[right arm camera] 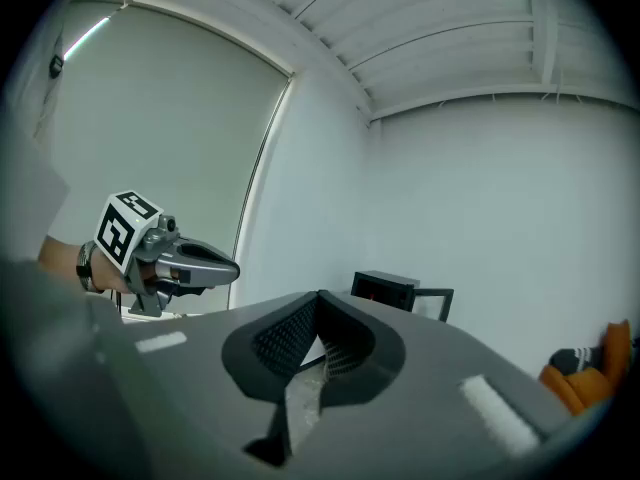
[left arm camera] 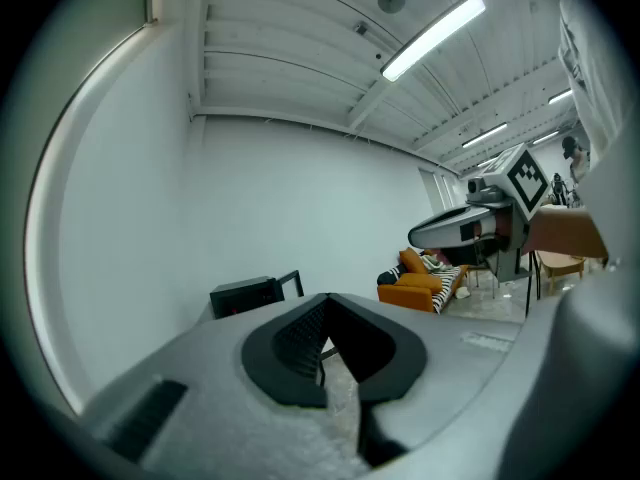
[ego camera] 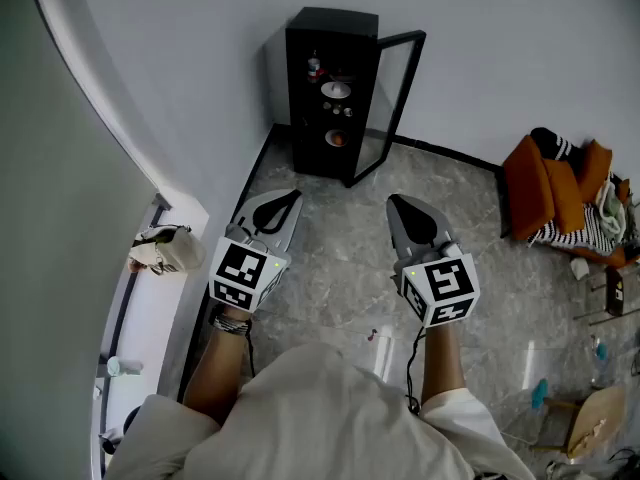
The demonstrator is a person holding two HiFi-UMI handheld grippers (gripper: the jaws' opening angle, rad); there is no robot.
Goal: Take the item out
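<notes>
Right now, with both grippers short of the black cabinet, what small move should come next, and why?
Probably step toward the black cabinet: its glass door stands open and items sit on its shelves, but the left gripper and right gripper are shut, empty and short of it.

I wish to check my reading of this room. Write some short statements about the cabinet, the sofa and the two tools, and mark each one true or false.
1. The cabinet has its glass door open. True.
2. The right tool grips an item. False: it is shut with nothing between its jaws.
3. In the head view the orange sofa is left of the cabinet. False: it is to the right.
4. Small things sit on the cabinet's shelves. True.
5. The left tool is inside the cabinet. False: it is well short of it.
</notes>
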